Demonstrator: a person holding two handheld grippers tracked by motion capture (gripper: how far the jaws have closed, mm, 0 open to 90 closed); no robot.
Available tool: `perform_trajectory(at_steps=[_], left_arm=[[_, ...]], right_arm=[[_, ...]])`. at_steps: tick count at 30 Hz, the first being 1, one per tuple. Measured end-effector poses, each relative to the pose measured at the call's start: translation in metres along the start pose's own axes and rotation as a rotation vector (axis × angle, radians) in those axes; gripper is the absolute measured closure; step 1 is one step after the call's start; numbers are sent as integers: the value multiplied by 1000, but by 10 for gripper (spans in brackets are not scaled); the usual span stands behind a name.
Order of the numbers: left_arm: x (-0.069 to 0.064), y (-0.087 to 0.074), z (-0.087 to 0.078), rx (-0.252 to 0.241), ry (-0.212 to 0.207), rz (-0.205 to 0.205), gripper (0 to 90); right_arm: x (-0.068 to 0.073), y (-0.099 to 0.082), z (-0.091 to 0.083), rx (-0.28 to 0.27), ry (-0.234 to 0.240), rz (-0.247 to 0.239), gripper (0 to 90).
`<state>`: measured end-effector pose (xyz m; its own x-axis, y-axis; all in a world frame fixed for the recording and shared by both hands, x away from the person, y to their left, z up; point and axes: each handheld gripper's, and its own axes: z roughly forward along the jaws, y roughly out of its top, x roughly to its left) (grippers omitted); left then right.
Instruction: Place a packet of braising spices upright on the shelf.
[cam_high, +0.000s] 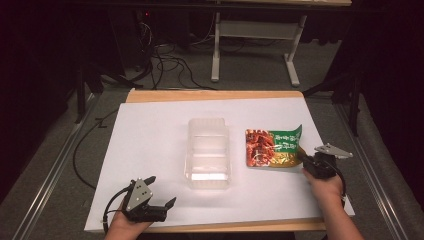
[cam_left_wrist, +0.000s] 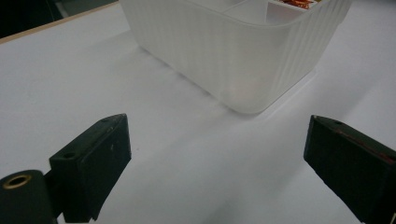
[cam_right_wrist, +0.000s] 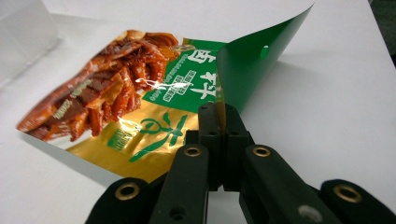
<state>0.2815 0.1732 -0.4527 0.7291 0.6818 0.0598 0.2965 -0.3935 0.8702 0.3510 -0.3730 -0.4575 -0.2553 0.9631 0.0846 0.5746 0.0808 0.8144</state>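
Snack packet (cam_high: 270, 148) lies flat near the right edge of the surface (cam_high: 150, 135), its near right corner pinched in the right hand-held gripper (cam_high: 303, 161), jaws clamped tight on the foil. Packet's green far corner curls upward. Clear plastic container (cam_high: 208, 152) sits mid-surface, just left of the packet. Left hand-held gripper (cam_high: 161, 192) rests near the near-left corner, jaws spread wide, nothing between them.

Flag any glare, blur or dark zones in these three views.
High view: room beyond the table nearly black, bright patch on the clear container. Right gripper view: glare streaks on the snack pouch, near tongs soft. Left gripper view: evenly lit, container's shadow faint.
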Motion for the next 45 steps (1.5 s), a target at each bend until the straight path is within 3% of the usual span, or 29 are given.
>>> perform_trajectory(at_steps=[5,8,12,19,25,26,27,30,33,35,45], left_arm=[[1,2,2,-6,-8,-3,78],[-1,3,4,-2,-16,6,79],[-4,3,6,4,-18,15,78],[-3,1,6,16,-11,14,79],[-2,0,4,13,-3,10,79],[-3,0,4,13,-3,11,79],[-3,0,4,12,-3,11,79],[-2,0,4,13,-2,13,79],[-2,0,4,14,-3,14,79],[-2,0,3,12,-1,14,79],[-2,0,2,11,3,10,78]], right_arm=[[-5,-18,-27,-12,6,42,900],[-9,-23,-31,-12,3,54,900],[-15,-25,-28,-13,-9,87,892],[-28,-27,-13,24,-5,162,759],[-24,-23,-6,33,7,148,764],[-23,-22,-6,25,-4,142,852],[-23,-22,-6,25,-4,142,852],[-23,-21,-12,-23,13,155,898],[-19,-18,-15,-46,5,140,900],[-16,-13,-19,-82,10,155,900],[-8,-1,-31,-193,55,136,900]])
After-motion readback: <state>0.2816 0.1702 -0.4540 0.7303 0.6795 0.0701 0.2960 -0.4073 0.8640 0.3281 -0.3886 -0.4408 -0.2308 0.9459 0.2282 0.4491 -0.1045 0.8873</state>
